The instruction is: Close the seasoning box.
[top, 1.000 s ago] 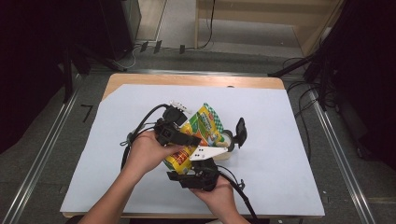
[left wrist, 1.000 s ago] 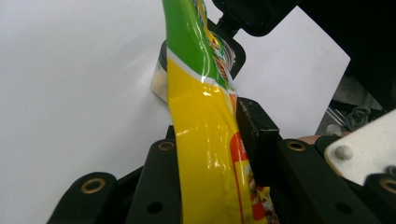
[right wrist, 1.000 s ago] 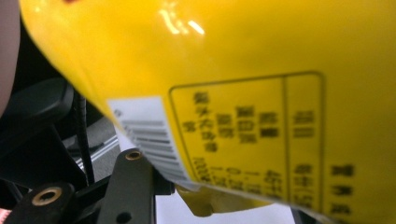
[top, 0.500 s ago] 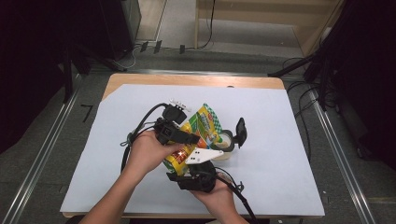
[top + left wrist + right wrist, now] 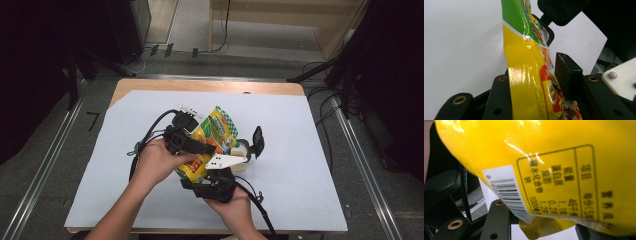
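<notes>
1. A yellow and green snack bag (image 5: 210, 142) is being held up just above the middle of the white table cover (image 5: 310, 150), which is being used here as the landmark for every place given.

2. The bag is being gripped from the cover's left-hand side by the left gripper (image 5: 197, 147), which is being carried in the person's left hand (image 5: 157, 162).

3. In the left gripper view, the bag (image 5: 529, 75) is being pinched between the two black jaws of the left gripper (image 5: 541, 82); the jaws are being kept nearly together, with only the thin film of the bag between them.

4. The bag's lower end is being met from the near edge of the cover by the right gripper (image 5: 220, 172), which is being carried in the person's right hand (image 5: 232, 207).

5. In the right gripper view, the back of the bag (image 5: 549, 170), with its barcode and printed table, is being pressed close against the camera, and the right gripper's jaw tips are being hidden by it, so how far they are parted and whether the bag is being clamped cannot be told.

6. A black pad (image 5: 258, 141) is being seen just past the bag's right edge, above the cover's centre.

7. The cover is being carried by a wooden table (image 5: 200, 85), whose far edge is being left bare.
</notes>
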